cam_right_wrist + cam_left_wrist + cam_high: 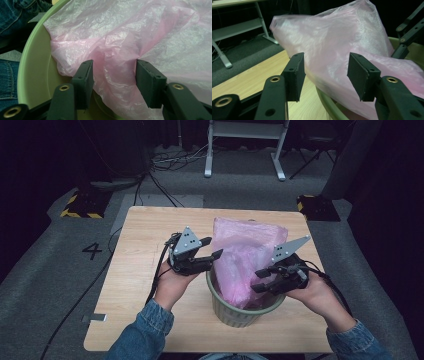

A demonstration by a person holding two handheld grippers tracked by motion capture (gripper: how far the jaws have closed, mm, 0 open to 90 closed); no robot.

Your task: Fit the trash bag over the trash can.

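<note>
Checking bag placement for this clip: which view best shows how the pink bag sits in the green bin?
The high view: the pink bag stands in the green bin, rising well above its rim. The left gripper view gives the bag's upper side over one stretch of rim; the right gripper view gives crumpled film against the inner wall.

Crumpled pink plastic bag [248, 256] standing, seemingly loose, in green bin [240, 314]

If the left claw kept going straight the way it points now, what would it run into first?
Most likely the pink plastic bag standing up out of the green bin. The left claw is open and aimed at the bag's side just above the rim; how far off it is cannot be told.
</note>
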